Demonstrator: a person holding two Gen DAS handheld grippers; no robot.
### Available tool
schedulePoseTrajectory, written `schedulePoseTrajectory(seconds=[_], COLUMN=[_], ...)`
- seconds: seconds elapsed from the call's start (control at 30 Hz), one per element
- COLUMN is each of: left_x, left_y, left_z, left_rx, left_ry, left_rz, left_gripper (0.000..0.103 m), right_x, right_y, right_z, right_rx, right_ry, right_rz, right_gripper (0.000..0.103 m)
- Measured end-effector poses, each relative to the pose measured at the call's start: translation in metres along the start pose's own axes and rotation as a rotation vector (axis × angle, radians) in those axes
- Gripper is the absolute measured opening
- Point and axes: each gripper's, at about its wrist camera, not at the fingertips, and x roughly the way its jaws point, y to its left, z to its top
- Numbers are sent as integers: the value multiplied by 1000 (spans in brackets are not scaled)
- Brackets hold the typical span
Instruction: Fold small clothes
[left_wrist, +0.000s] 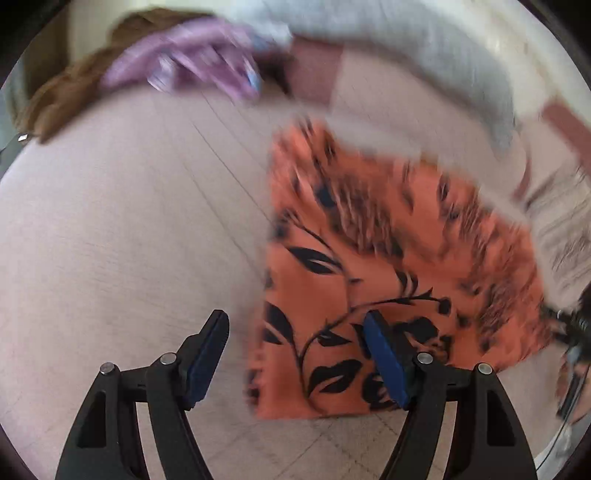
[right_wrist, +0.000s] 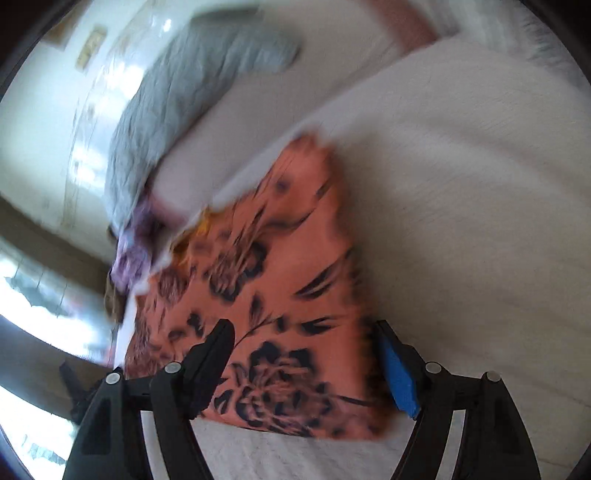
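Note:
An orange cloth with a black floral print (left_wrist: 388, 266) lies flat on the pale bed sheet (left_wrist: 129, 240). My left gripper (left_wrist: 295, 321) is open and empty, hovering over the cloth's near left edge, its right finger above the fabric. In the right wrist view the same orange cloth (right_wrist: 280, 295) lies below my right gripper (right_wrist: 303, 328), which is open and empty, its fingers straddling the cloth's near end. Both views are motion-blurred.
A purple garment (left_wrist: 192, 66) and a brown one (left_wrist: 66, 99) are heaped at the far left of the bed. A grey blanket (left_wrist: 424, 48) lies along the far edge; it also shows in the right wrist view (right_wrist: 184, 96). A bright window (right_wrist: 33, 317) is at left.

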Motion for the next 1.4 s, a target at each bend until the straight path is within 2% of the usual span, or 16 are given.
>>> schedulePoseTrajectory(seconds=[0.03, 0.07, 0.1, 0.17, 0.37, 0.43, 0.53, 0.6, 0.63, 0.67, 0.7, 0.73, 0.8, 0.97, 1.13, 1.4], left_x=[3, 2, 1, -19, -121, -157, -169, -143, -117, -95, -102, -115, -131, -142, -95, -54], left_y=[-8, -15, -21, -34, -45, -43, -33, -22, -14, -6, -3, -4, -4, -8, -17, -23], left_z=[2, 5, 10, 20, 5, -23, -82, -122, -143, -161, -169, -169, -158, -99, -48, -43], left_rx=[7, 20, 10, 13, 15, 15, -10, -28, -23, -18, -9, 5, 6, 32, 57, 81], left_ry=[-16, -19, 14, -22, -168, -192, -155, -76, 22, 108, 37, -14, -28, -119, -80, -37], left_rz=[41, 10, -29, 12, -60, -85, -101, -61, -2, 52, 36, 43, 50, 13, -5, 41], left_gripper=[67, 27, 19, 14, 14, 15, 21, 38, 42, 42, 43, 46, 46, 47, 47, 47], right_x=[9, 14, 15, 11, -54, -79, -124, -133, -131, -122, -114, -108, -128, -155, -134, -101], right_y=[10, 20, 27, 41, 80, 88, 79, 63, 47, 25, 4, -20, -40, -42, -20, -32], right_z=[1, 4, 6, 12, 13, 4, -34, -63, -87, -111, -130, -148, -164, -135, -91, -44], right_rx=[-51, -74, -81, -81, -127, -156, -139, -104, -94, -76, -33, 28, 82, 132, 62, -34], right_ry=[9, 17, 35, 71, -10, -22, -4, 32, 55, 98, 137, 165, 60, -61, -94, -59], right_rz=[-70, -104, -106, -68, -3, 18, 73, 71, 61, 55, 27, -33, 51, 10, 5, -85], right_gripper=[78, 73, 22, 21, 21, 21, 22, 32, 49, 81, 84, 77, 75, 76, 76, 76])
